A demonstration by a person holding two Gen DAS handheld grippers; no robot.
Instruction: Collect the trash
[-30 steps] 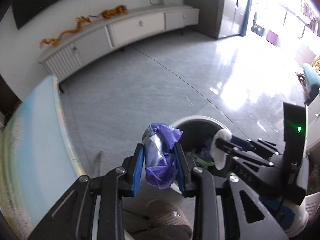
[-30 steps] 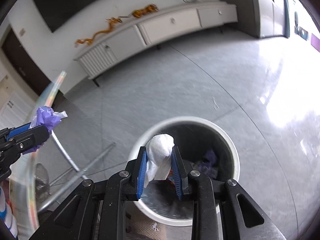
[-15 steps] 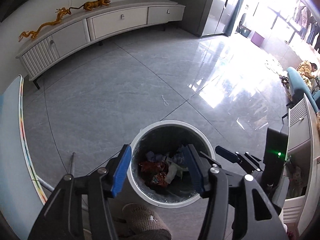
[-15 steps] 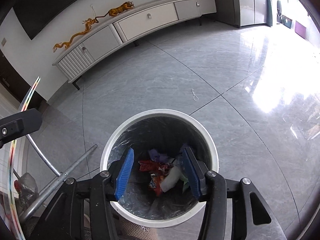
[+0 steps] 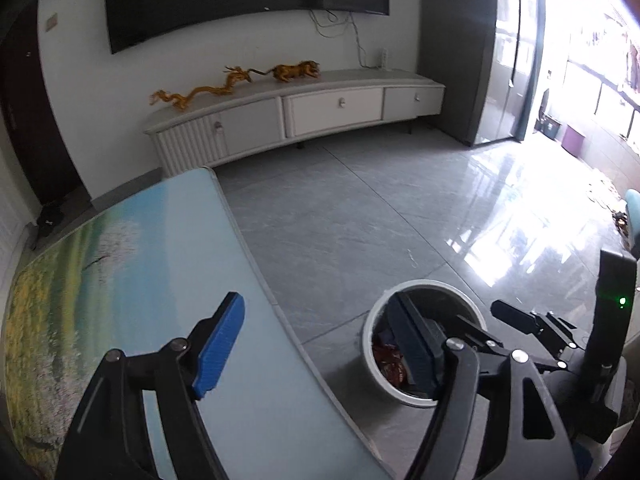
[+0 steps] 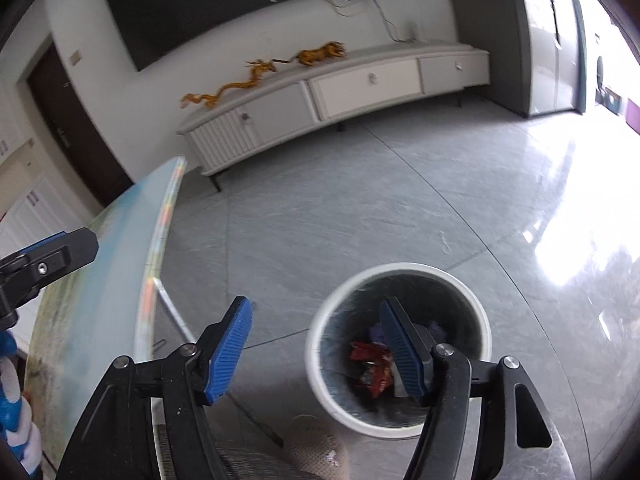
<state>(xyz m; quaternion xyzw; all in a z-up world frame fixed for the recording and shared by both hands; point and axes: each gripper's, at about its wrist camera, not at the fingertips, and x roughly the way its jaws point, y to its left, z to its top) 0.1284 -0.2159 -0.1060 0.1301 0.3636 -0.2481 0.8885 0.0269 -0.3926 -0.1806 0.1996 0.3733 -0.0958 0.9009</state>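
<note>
The left claw (image 5: 320,344) hangs with its blue-padded jaws spread wide and nothing between them, one pad over the glass-topped desk with the printed landscape (image 5: 120,264), the other over the round white waste bin lined with a clear bag (image 5: 370,344). The right claw (image 6: 320,350) is likewise spread and empty; in its own view one blue pad sits above the grey tiled floor (image 6: 360,208) and the other overlaps the bin's mouth.

The collected trash lies at the bottom of the bin: a crumpled red wrapper (image 6: 370,368), a purple scrap (image 6: 378,332) and some pale paper beside them. The bin stands on the floor just beside the curved desk edge, which puts it within easy reach of anything carried off the surface.

The visible part of the desk top shows no litter, though its near and left portions are hidden by the claw bodies. Both claws being wide apart suits a fresh pickup. I judge the next step to be a search of the desk or the floor for remaining litter, if any is left.
</note>
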